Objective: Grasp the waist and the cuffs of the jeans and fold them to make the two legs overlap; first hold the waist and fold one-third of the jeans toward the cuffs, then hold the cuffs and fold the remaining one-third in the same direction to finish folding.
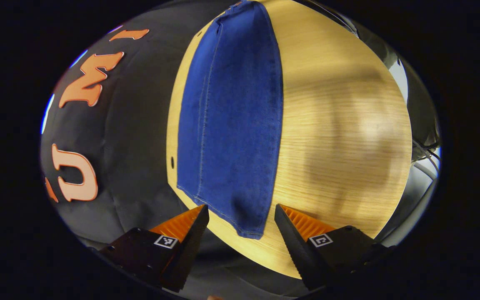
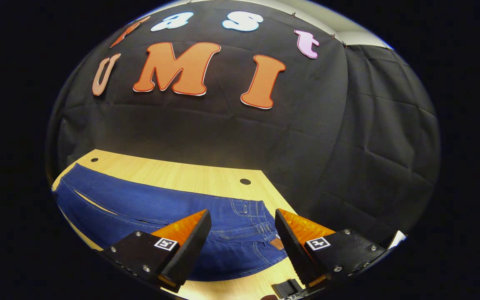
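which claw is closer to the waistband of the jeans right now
Right. The right claw hangs open directly over the waistband; the left claw is open at the cuffs, the opposite end of the jeans.

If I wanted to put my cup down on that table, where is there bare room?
The widest bare patch of table lies beside the jeans, running from their long edge to the table's rim. A narrower strip runs between the jeans and the black cloth wall. It is crowded at the cuffs and the waist, where the jaws hover.
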Demonstrator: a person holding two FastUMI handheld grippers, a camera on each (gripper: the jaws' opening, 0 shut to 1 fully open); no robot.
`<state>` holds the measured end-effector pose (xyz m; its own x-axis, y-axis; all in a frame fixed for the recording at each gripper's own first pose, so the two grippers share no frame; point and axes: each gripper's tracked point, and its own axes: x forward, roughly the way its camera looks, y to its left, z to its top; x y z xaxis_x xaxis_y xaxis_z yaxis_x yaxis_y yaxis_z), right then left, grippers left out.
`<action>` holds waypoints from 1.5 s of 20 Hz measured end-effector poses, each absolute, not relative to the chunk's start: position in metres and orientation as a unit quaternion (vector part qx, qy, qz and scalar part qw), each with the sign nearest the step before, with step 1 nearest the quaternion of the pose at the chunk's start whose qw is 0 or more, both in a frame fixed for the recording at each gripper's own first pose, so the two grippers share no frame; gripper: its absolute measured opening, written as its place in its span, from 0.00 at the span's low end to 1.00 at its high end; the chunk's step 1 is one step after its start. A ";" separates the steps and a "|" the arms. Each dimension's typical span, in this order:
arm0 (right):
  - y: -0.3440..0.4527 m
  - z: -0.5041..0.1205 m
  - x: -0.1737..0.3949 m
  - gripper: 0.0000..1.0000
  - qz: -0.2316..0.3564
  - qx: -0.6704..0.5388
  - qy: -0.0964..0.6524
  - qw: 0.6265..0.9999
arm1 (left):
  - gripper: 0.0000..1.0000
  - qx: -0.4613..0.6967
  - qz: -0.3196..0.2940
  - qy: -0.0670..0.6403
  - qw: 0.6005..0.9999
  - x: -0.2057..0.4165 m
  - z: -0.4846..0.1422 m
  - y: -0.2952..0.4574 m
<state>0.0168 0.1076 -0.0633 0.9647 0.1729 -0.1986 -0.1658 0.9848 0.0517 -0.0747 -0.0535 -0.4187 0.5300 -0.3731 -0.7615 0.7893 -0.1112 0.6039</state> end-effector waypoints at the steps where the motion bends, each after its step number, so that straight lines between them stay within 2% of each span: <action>1: 0.105 -0.063 0.018 0.96 0.083 0.020 0.102 0.991 | 0.98 0.594 -0.449 0.176 0.644 -0.071 -0.420 -0.055; 8: 0.103 -0.059 0.025 0.96 0.073 0.029 0.105 0.991 | 0.98 0.615 -0.425 0.149 0.647 -0.028 -0.426 -0.078; 10: 0.104 -0.056 0.026 0.96 0.076 0.023 0.102 0.992 | 0.92 0.610 -0.425 0.159 0.650 -0.016 -0.437 -0.084; 15: 0.101 -0.048 0.031 0.97 0.083 -0.007 0.090 0.992 | 0.06 0.643 -0.428 0.143 0.619 -0.016 -0.458 -0.094; 17: 0.095 -0.043 0.035 0.96 0.090 -0.033 0.073 0.993 | 0.00 0.616 -0.426 0.174 0.639 -0.018 -0.465 -0.090; 19: 0.082 -0.040 0.039 0.96 0.087 -0.090 0.046 0.991 | 0.01 0.588 -0.425 0.205 0.658 -0.020 -0.463 -0.086; 25: 0.064 -0.072 0.038 0.96 0.130 -0.269 0.036 0.954 | 0.00 0.579 -0.425 0.215 0.662 -0.018 -0.458 -0.088; 28: 0.053 -0.107 0.035 0.96 0.156 -0.368 0.038 0.916 | 0.00 0.592 -0.430 0.207 0.649 -0.019 -0.459 -0.089; 30: 0.052 -0.129 0.028 0.96 0.185 -0.457 0.032 0.869 | 0.01 0.592 -0.431 0.210 0.647 -0.020 -0.459 -0.089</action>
<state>0.0280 0.0524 -0.1293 0.9293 0.2925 -0.2256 -0.3516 0.5133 -0.7829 -0.0201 -0.0886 -0.4593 0.5397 -0.3093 -0.7830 0.8073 -0.0739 0.5856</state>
